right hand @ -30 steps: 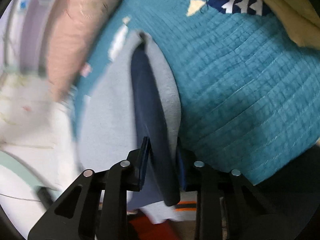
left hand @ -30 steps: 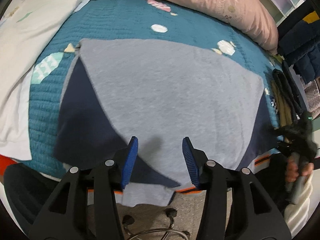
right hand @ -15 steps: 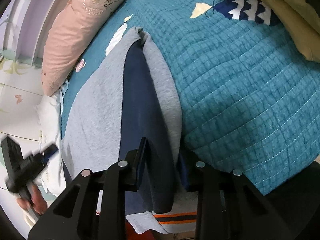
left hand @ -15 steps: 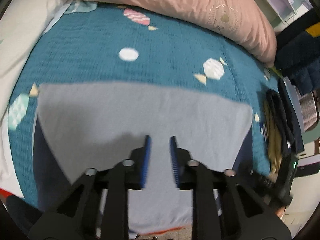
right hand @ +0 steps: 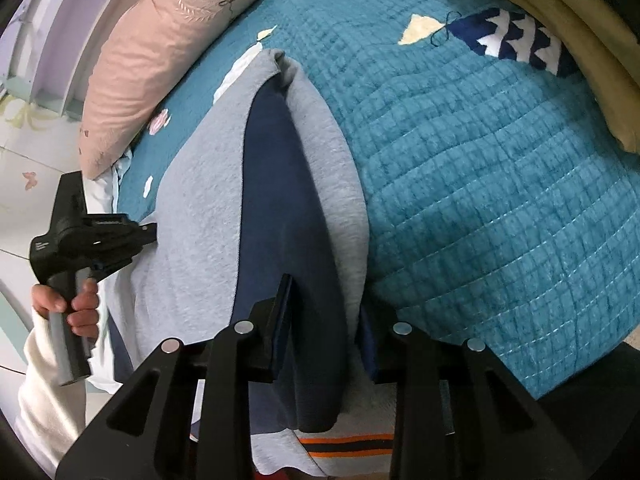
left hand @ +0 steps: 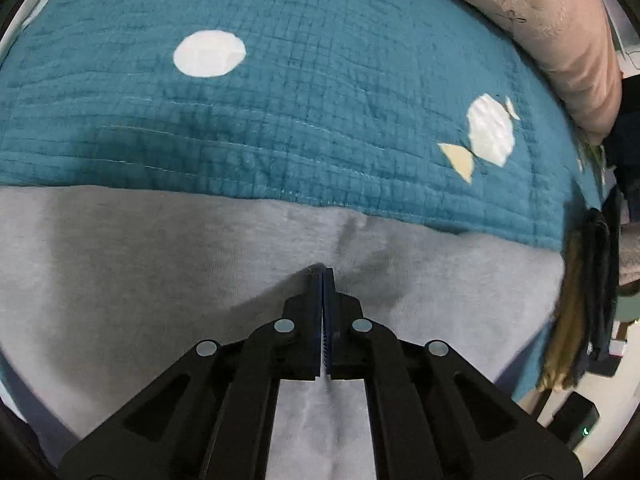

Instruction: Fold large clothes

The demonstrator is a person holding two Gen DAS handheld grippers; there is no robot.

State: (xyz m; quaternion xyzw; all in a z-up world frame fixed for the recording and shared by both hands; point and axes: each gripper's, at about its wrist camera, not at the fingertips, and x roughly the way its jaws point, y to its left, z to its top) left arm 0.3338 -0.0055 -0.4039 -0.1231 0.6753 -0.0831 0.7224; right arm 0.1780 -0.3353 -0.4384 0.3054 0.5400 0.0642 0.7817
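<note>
A large grey garment point(left hand: 168, 264) with navy sleeves lies spread on the teal quilt point(left hand: 304, 92). My left gripper point(left hand: 322, 276) is shut, its tips pinching a small ridge of the grey fabric near the garment's far edge. In the right wrist view the garment point(right hand: 200, 220) shows a navy sleeve point(right hand: 280, 216) folded along its right side. My right gripper point(right hand: 324, 304) is shut on that navy and grey sleeve fold near the orange-striped hem point(right hand: 344, 442). The left gripper point(right hand: 148, 230) also shows there, held by a hand.
A pink pillow point(left hand: 560, 36) lies along the far side of the bed, also in the right wrist view point(right hand: 168, 40). Dark and tan clothes point(left hand: 588, 304) hang at the right bed edge. Tan fabric point(right hand: 560, 20) lies at the upper right.
My left gripper moved forward over the garment toward its far edge and closed from wide open to shut on the grey fabric. My right gripper stayed clamped on the sleeve fold.
</note>
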